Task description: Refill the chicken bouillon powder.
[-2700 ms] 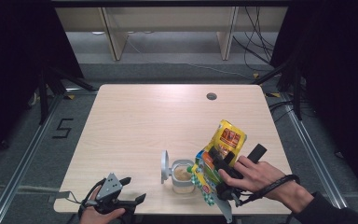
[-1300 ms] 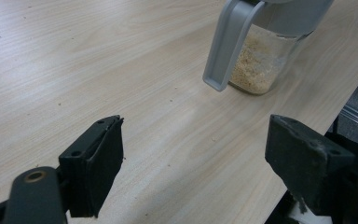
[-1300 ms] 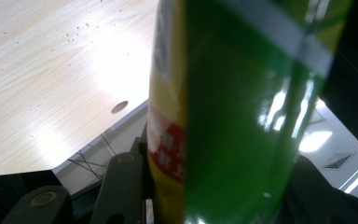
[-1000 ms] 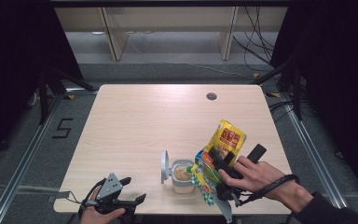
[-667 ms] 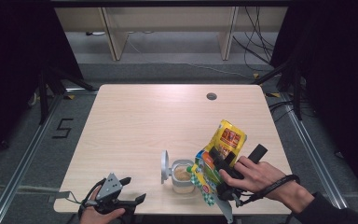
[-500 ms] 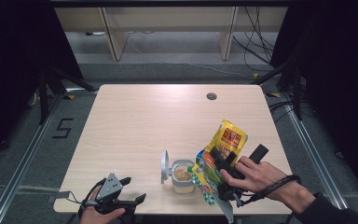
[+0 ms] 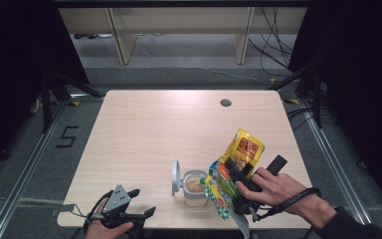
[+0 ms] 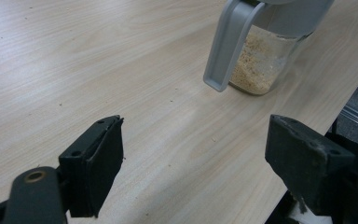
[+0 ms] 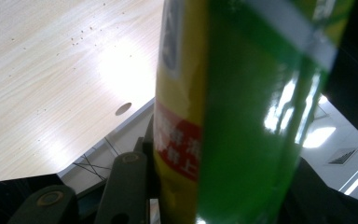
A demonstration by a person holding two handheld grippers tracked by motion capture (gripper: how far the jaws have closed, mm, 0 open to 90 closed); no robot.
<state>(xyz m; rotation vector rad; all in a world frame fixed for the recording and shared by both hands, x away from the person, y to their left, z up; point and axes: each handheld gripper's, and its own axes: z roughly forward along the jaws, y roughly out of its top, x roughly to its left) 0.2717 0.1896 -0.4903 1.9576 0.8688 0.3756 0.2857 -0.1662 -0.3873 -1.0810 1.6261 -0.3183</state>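
While the right tongs (image 7: 238, 185) are pinching the bag (image 7: 233, 167) and tilting it over the open jar (image 7: 195, 187) near the bench's (image 7: 179, 124) near edge, the pouring seems partly done: the jar is holding some crumbs but is not full. The left tongs (image 8: 196, 158) are resting spread and empty at the near left.

From the high view I get an evenly lit table (image 7: 169, 129) ringed by very dark surroundings, with soft, short shadows. My left gripper view is sharp on the wood, its near jaws slightly soft. In my right gripper view the pouch (image 9: 242, 107) is blurred, close and glossy, with ceiling-light reflections and a white glare patch on the tabletop.
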